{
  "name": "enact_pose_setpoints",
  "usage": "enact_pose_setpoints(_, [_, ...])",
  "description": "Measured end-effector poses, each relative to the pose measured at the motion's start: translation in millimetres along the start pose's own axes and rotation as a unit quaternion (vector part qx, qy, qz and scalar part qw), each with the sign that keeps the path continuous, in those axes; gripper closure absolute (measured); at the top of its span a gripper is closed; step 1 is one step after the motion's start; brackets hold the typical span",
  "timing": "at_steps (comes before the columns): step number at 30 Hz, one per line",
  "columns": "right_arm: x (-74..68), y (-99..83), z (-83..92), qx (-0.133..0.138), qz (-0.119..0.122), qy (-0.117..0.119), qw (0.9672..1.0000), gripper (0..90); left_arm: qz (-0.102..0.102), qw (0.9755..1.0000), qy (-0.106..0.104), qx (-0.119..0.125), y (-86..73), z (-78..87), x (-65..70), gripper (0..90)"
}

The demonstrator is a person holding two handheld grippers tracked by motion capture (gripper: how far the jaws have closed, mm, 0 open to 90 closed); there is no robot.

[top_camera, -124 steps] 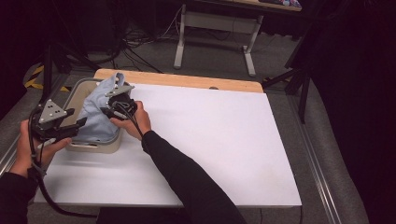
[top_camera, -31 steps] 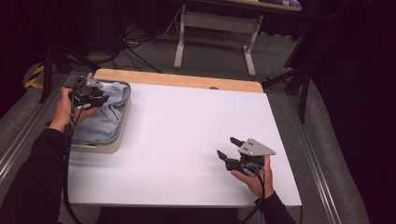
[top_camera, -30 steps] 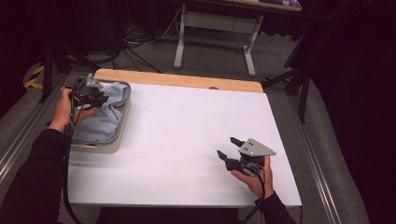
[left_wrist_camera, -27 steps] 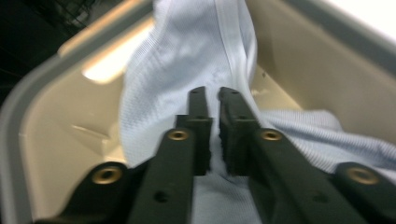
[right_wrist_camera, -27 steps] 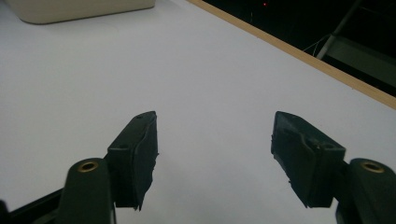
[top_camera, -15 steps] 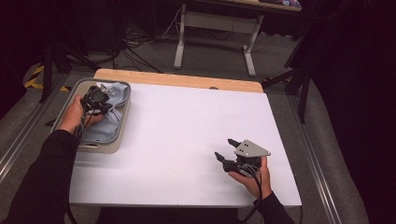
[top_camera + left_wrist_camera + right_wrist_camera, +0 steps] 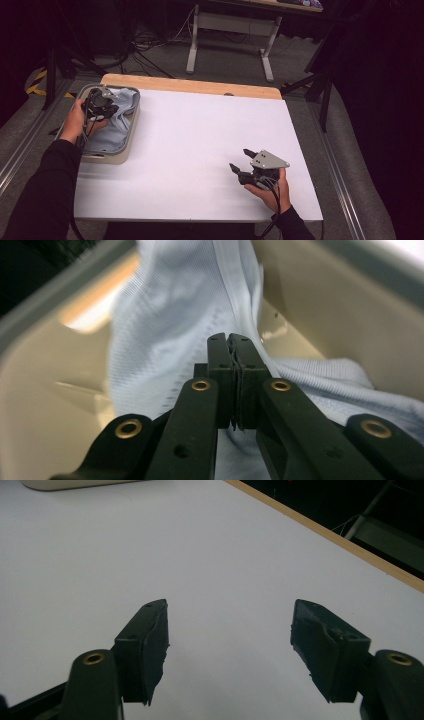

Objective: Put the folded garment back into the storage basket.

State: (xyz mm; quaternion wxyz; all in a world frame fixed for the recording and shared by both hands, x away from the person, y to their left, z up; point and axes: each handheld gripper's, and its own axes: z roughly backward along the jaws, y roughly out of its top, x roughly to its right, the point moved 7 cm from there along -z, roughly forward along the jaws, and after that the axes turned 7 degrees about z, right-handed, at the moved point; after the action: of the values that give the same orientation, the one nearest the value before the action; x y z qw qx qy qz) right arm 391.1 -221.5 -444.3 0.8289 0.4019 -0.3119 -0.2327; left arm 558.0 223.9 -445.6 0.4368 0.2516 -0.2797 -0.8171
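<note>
Right gripper (image 7: 245, 164): near edge of the white table (image 7: 200, 150), jaws spread, nothing between them; I keep it idle.
Left gripper (image 7: 231, 347): jaws pressed together, pinching a fold of the pale blue cloth (image 7: 170, 330).
Cloth: lying in the beige tray (image 7: 125, 145) at the table's far left corner.
Progress: I judge the grasp done; lifting the cloth out and laying it on the table remains.

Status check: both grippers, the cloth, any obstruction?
Left gripper shut on cloth inside bin. Right gripper open over bare table. Nothing in the way.
</note>
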Motion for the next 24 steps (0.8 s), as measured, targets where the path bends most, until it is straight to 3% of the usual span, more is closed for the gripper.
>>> enact_pose_setpoints(6, [-0.5,1.6,0.9,0.006,0.002,-0.002,1.0,31.9,0.011,0.9987,0.002,0.049,6.5,18.8,-1.6,88.0])
enact_pose_setpoints(16, [-3.3,3.0,0.0,0.01,0.006,0.0,0.9999,31.4,0.007,0.996,-0.003,0.089,10.0,32.3,7.9,85.0])
enact_pose_setpoints(24, [-3.0,3.9,0.5,0.016,0.008,-0.002,0.9998,30.3,0.011,0.9916,-0.008,0.128,13.6,43.4,15.2,80.3])
